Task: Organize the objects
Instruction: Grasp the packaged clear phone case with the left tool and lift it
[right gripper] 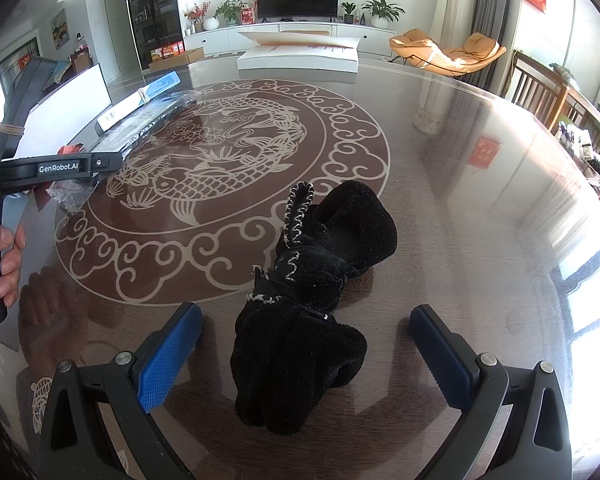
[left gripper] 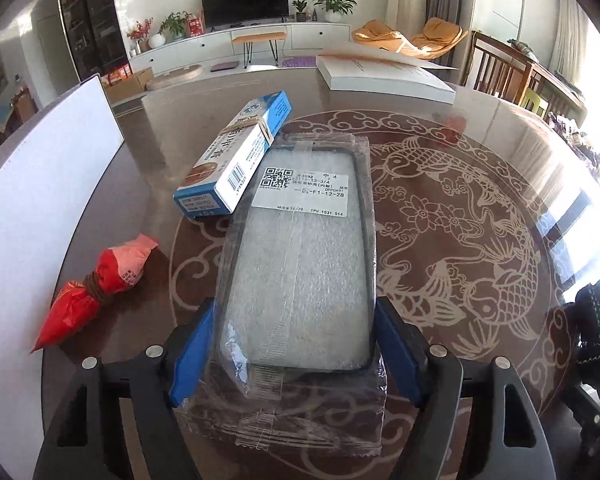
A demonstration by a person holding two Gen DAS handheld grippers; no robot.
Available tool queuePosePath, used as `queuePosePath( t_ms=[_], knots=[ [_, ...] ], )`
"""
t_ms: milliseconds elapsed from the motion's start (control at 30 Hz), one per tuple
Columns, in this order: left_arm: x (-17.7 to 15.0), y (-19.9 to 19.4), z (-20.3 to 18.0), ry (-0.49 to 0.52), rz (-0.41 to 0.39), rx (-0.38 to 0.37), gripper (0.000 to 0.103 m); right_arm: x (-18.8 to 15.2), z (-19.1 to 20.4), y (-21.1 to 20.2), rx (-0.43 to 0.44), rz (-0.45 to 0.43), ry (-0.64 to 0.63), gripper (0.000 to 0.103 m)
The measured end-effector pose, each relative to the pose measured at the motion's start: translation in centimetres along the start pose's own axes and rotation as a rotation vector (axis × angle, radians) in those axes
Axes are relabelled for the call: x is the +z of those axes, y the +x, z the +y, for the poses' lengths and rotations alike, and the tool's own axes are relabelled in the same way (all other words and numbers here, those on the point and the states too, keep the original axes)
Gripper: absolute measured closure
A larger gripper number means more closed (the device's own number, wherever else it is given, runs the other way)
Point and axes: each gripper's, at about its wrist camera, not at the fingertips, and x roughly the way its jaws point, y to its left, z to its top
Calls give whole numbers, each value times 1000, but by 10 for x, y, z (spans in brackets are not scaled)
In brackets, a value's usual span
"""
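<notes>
My left gripper (left gripper: 294,344) is shut on a phone case in a clear plastic bag (left gripper: 300,248), its blue pads pressing both long sides. The case's far end reaches beside a blue and white box (left gripper: 238,156) tied with string. A red snack packet (left gripper: 96,284) tied with string lies to the left. My right gripper (right gripper: 306,360) is open, its blue pads either side of a bundled pair of black gloves (right gripper: 312,300) that lies on the table. The gloves also show at the right edge of the left wrist view (left gripper: 594,340). The left gripper shows in the right wrist view (right gripper: 56,168).
A glass-topped round table with a fish pattern (right gripper: 480,240) bears everything. A white board (left gripper: 32,208) stands along the left. A thick open book (left gripper: 384,70) lies at the far edge. Wooden chairs (left gripper: 508,72) stand at the right.
</notes>
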Motion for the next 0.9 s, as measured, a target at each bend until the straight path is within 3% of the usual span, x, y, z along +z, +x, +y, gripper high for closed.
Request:
queuePosePath(
  t_ms=[100, 233, 333, 533, 900],
  knots=[
    [-36, -27, -6, -16, 27, 24, 25, 0, 0, 0, 0, 0, 0, 0],
    [-69, -47, -14, -6, 39, 106, 0, 0, 0, 0, 0, 0, 0, 0],
    [-74, -48, -14, 1, 26, 102, 0, 0, 0, 0, 0, 0, 0, 0],
    [-71, -41, -3, -67, 57, 21, 0, -1, -1, 0, -2, 0, 0, 0],
    [-69, -37, -6, -55, 46, 17, 0, 0, -1, 0, -1, 0, 0, 0]
  ],
)
